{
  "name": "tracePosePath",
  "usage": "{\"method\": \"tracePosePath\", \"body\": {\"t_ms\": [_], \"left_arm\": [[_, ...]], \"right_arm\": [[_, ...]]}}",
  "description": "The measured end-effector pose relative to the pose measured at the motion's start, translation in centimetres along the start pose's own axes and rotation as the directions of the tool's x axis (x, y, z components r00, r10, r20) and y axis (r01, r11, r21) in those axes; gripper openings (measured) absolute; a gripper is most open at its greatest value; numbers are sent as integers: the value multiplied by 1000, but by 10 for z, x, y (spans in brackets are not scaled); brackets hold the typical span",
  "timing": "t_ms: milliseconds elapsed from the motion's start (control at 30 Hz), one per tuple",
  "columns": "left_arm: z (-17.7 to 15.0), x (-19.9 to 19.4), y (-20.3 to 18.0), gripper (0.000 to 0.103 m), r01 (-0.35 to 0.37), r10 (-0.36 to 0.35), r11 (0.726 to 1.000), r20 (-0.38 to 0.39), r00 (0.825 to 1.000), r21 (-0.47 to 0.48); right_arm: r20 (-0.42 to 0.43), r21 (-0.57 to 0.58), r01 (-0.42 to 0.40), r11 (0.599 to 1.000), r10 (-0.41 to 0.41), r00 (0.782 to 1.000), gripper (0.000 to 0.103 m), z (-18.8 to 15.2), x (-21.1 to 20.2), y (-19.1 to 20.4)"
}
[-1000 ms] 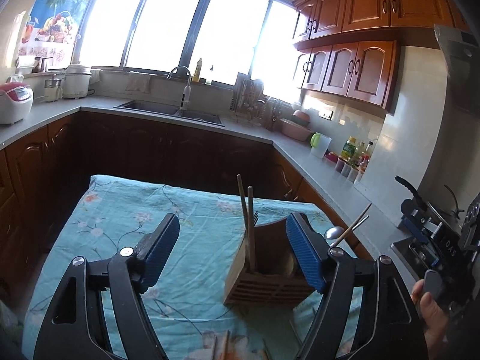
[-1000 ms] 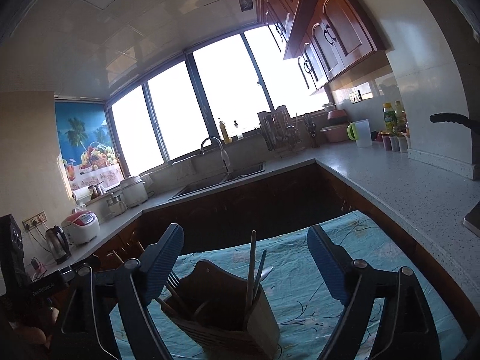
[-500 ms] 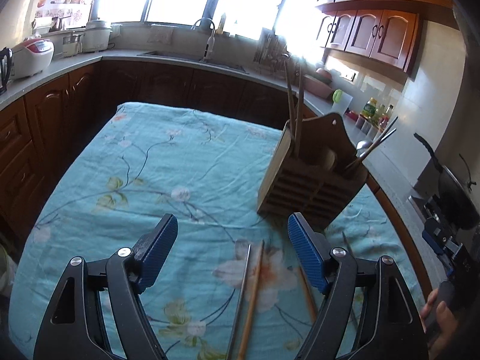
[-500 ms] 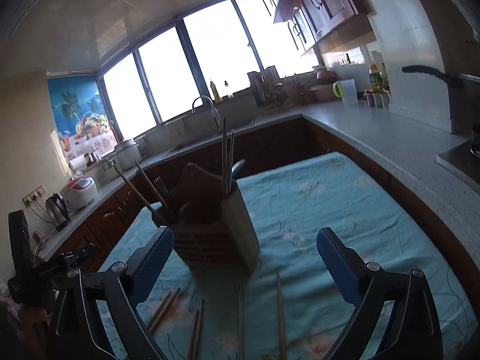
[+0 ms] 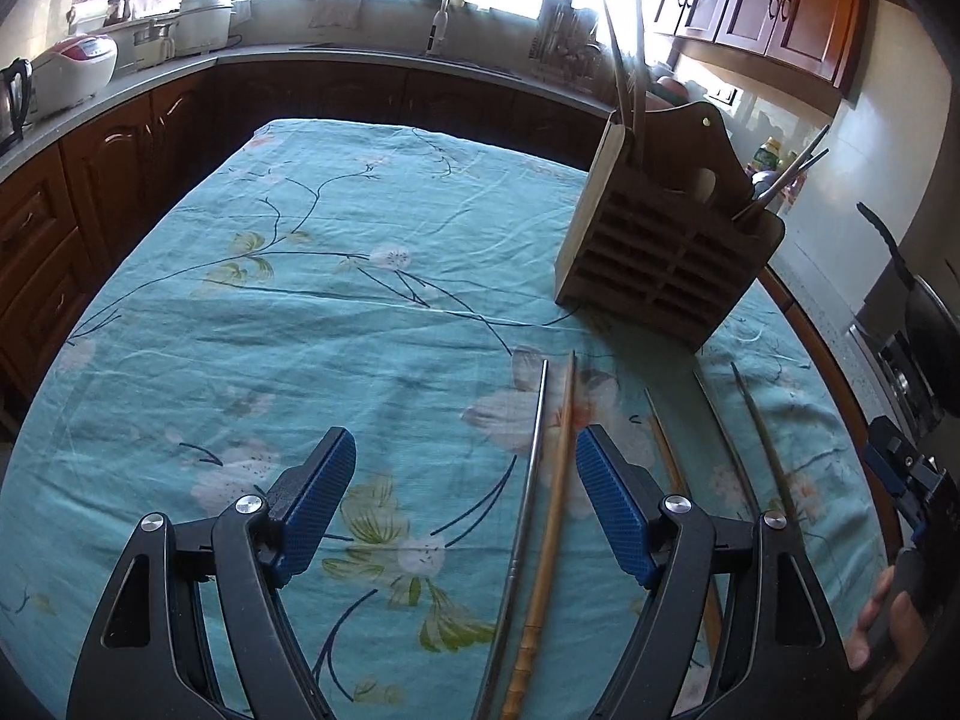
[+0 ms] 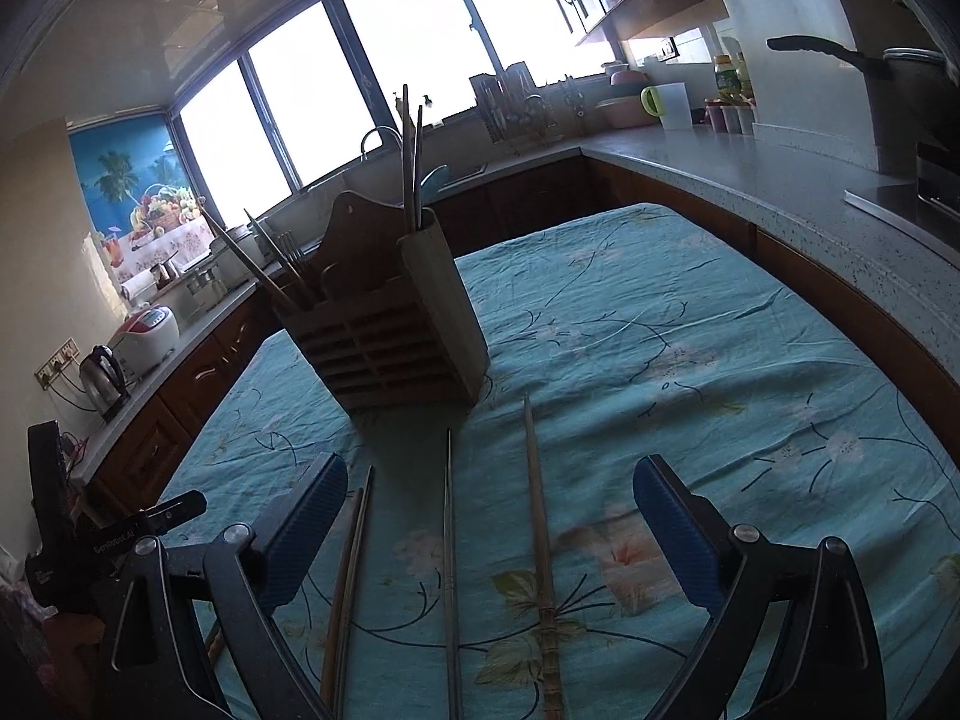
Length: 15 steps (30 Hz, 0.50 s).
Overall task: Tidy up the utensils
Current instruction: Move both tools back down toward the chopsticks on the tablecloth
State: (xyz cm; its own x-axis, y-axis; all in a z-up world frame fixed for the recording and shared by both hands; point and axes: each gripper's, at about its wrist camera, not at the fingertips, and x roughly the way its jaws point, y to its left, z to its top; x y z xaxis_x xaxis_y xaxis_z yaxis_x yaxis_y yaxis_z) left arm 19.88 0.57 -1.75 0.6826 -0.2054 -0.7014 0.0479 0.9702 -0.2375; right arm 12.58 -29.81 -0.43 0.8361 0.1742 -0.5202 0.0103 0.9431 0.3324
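A wooden utensil holder [image 5: 666,252] stands upright on the teal floral tablecloth [image 5: 336,312], with chopsticks and a fork sticking out; it also shows in the right wrist view [image 6: 396,330]. Several loose chopsticks lie in front of it: a metal one [image 5: 528,492] and a bamboo one [image 5: 555,480] between my left gripper's fingers, others [image 5: 768,450] further right. My left gripper [image 5: 465,480] is open and empty above them. My right gripper [image 6: 489,516] is open and empty over the metal chopstick [image 6: 450,540] and bamboo chopstick [image 6: 540,528].
Kitchen counters [image 6: 750,162] with dark wood cabinets [image 5: 78,180] surround the table. A rice cooker [image 5: 72,69] and kettle [image 6: 102,375] stand on the left counter. A pan handle [image 6: 822,51] juts out at the right. The other gripper shows at the edge [image 5: 906,480].
Both grippers have tilted down and pulled back toward the table's near end. The loose chopsticks have come fully into view between the fingers. The holder now sits further away.
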Motion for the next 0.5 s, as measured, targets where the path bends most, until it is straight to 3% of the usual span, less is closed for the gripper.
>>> {"method": "tracePosePath", "body": {"t_ms": [500], "left_arm": [[20,35,-14,75,-47,62,992,-129,990,116]], "right_arm": [[-122,-37,22,999,-26,992,96,4,37,-2]]}}
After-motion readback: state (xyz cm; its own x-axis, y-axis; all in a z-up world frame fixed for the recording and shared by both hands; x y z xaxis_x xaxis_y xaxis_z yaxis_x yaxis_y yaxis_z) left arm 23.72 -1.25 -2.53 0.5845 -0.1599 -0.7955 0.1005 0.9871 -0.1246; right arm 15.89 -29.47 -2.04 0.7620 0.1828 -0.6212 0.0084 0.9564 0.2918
